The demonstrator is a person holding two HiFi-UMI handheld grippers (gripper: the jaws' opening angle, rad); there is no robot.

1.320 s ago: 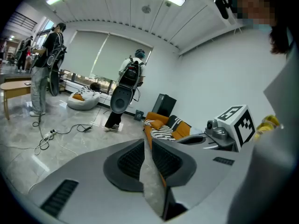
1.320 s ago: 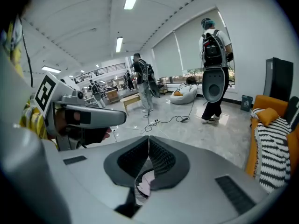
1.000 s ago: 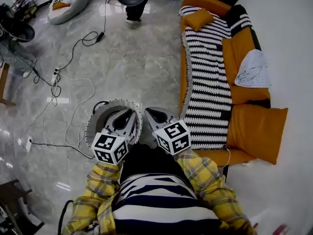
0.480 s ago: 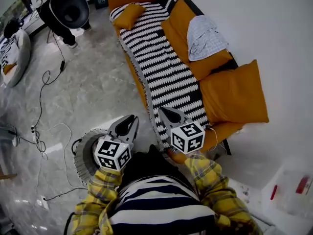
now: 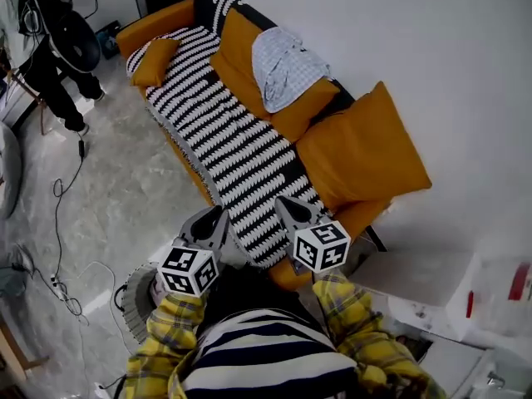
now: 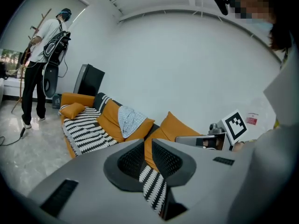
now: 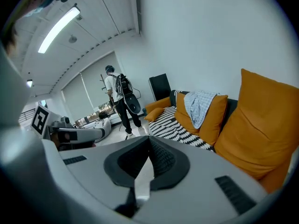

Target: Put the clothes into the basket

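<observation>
The grey ribbed basket stands on the floor off the sofa's near front corner. Above it, the left gripper has its jaws slightly apart and empty; the right gripper is closed on nothing. A pale checked shirt drapes over a back cushion toward the sofa's far end.

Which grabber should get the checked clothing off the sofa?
Probably the right gripper: it sits over the sofa edge, nearer the checked garment, though its jaws are shut. The left gripper, slightly open, is over the floor by the basket.
</observation>
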